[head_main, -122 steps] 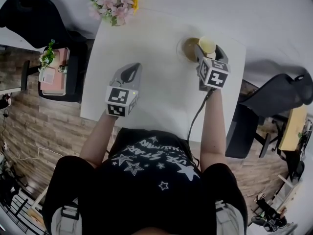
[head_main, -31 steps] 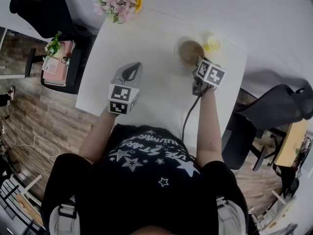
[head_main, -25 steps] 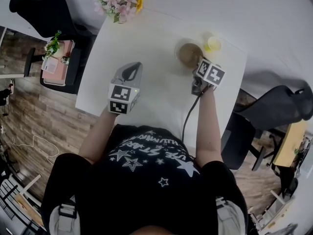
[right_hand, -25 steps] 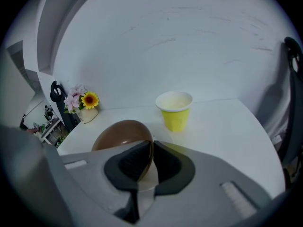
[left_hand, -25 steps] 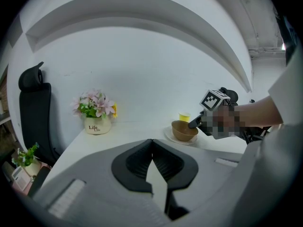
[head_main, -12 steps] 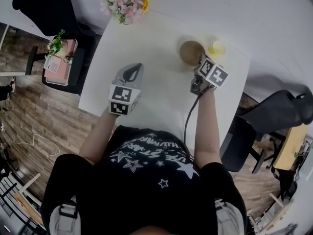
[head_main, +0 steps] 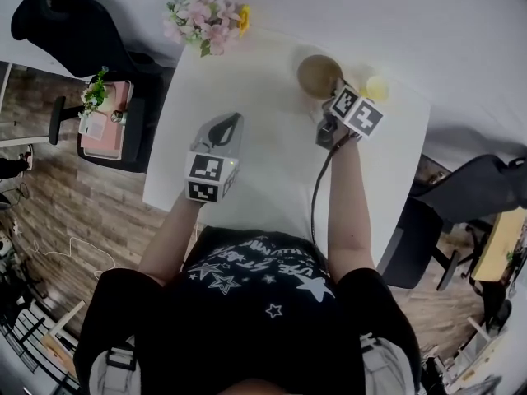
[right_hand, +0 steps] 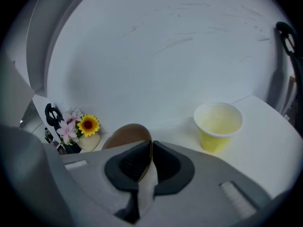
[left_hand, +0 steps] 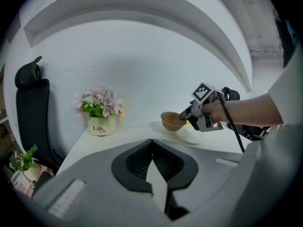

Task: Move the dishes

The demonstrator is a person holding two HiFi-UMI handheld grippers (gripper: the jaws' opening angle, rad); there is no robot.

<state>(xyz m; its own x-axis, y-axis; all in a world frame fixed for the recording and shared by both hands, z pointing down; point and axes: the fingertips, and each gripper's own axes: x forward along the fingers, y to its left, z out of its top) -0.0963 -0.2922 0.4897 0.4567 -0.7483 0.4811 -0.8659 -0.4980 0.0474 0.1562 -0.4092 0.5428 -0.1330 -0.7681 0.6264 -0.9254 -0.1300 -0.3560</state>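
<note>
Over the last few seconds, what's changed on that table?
The right tool has clamped the brown bowl by its rim and lifted it off the white plate. The yellow cup, earlier up by that tool, now stands on the table. The left tool stayed shut and empty; the flowers didn't move.

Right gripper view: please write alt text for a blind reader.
The right gripper is shut on the rim of a brown bowl. A yellow cup stands on the white table at right, flowers far left.
</note>
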